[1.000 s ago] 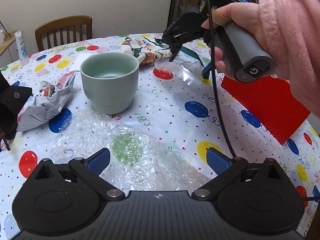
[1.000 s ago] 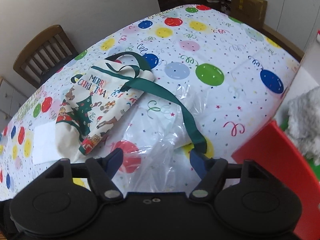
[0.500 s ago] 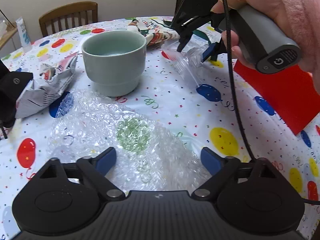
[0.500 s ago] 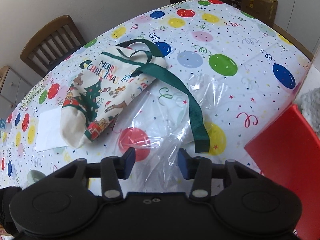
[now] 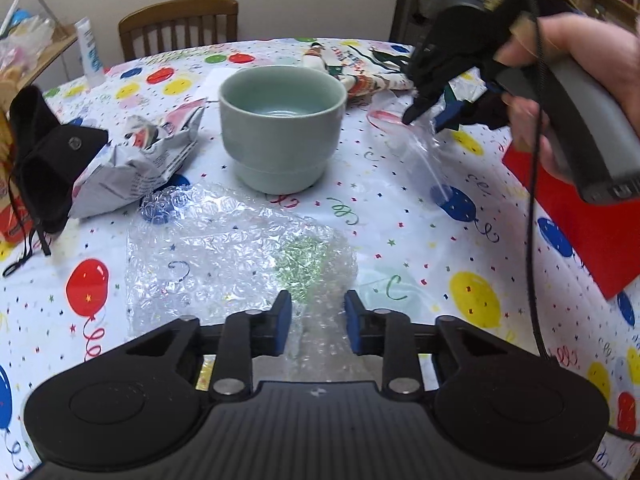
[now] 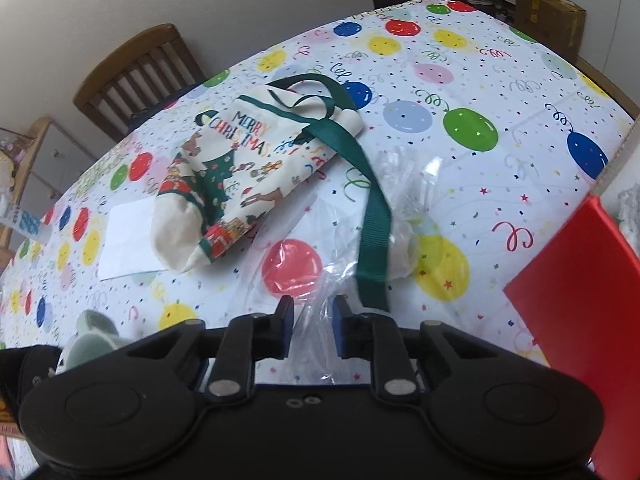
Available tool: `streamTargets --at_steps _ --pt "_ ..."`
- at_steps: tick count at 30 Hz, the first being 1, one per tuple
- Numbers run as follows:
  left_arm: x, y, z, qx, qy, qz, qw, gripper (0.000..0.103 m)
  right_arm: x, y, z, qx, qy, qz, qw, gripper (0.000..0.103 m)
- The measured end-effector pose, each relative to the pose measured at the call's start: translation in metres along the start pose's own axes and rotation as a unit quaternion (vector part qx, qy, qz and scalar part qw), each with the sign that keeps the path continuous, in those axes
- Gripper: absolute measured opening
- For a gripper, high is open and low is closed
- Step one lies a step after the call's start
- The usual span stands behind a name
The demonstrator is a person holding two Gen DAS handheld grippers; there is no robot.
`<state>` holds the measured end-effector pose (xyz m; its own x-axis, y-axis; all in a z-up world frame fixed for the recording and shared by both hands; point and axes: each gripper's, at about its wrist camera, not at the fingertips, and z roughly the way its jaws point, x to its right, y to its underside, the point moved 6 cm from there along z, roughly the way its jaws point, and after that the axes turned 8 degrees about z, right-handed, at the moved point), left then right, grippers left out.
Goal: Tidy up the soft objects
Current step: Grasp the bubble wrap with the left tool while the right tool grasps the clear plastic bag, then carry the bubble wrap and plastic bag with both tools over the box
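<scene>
A sheet of bubble wrap [image 5: 236, 256] lies on the balloon tablecloth in front of a pale green bowl [image 5: 282, 124]. My left gripper [image 5: 314, 328] is closed on the near edge of the bubble wrap. My right gripper [image 6: 313, 330] is closed on a clear plastic bag [image 6: 360, 248] and lifts its near end; it also shows in the left wrist view [image 5: 436, 116] with the bag [image 5: 420, 148] hanging from it. A Christmas cloth bag [image 6: 240, 176] with a green ribbon handle [image 6: 370, 216] lies beyond, the ribbon draped over the plastic bag.
Crumpled newspaper [image 5: 140, 160] and a black pouch [image 5: 48, 160] lie left of the bowl. A red folder [image 5: 592, 216] sits at the right table edge, also in the right wrist view [image 6: 576, 292]. A wooden chair [image 5: 180, 20] stands behind the table. A white tube [image 5: 91, 52] stands far left.
Both grippers have closed: the left on the bubble wrap's near edge, the right on the plastic bag, which it has raised off the table.
</scene>
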<state>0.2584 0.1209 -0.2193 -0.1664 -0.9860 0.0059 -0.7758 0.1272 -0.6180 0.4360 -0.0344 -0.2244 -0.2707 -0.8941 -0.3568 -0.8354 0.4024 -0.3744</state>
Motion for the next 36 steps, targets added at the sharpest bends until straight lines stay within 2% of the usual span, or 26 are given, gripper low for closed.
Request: streamTargets --at_steps 4,7,15,21,31,36 --pt "-0.001 0.002 -0.001 0.003 0.001 -0.014 0.9999 0.017 0.003 0.004 -0.01 0.001 -0.016 -0.002 1.0 0.015" --pt "-0.002 0.003 -0.003 0.004 -0.003 -0.021 0.9998 0.014 0.007 0.011 -0.021 -0.001 -0.032 -0.004 0.999 0.009" --pt "-0.007 0.005 -0.015 0.005 -0.024 -0.053 0.9983 0.012 0.016 0.031 -0.055 -0.005 -0.078 -0.04 0.996 0.007" --pt "-0.005 -0.003 -0.037 0.024 -0.036 -0.067 0.9968 0.012 0.023 0.04 -0.082 -0.009 -0.113 -0.065 0.991 0.007" --pt "0.019 -0.034 -0.075 0.063 -0.028 -0.071 0.9951 0.012 0.036 0.04 -0.136 -0.014 -0.161 -0.105 0.981 0.007" --pt "0.041 -0.058 -0.094 0.087 -0.01 -0.064 0.9941 0.012 0.054 0.03 -0.161 -0.005 -0.175 -0.108 0.978 0.007"
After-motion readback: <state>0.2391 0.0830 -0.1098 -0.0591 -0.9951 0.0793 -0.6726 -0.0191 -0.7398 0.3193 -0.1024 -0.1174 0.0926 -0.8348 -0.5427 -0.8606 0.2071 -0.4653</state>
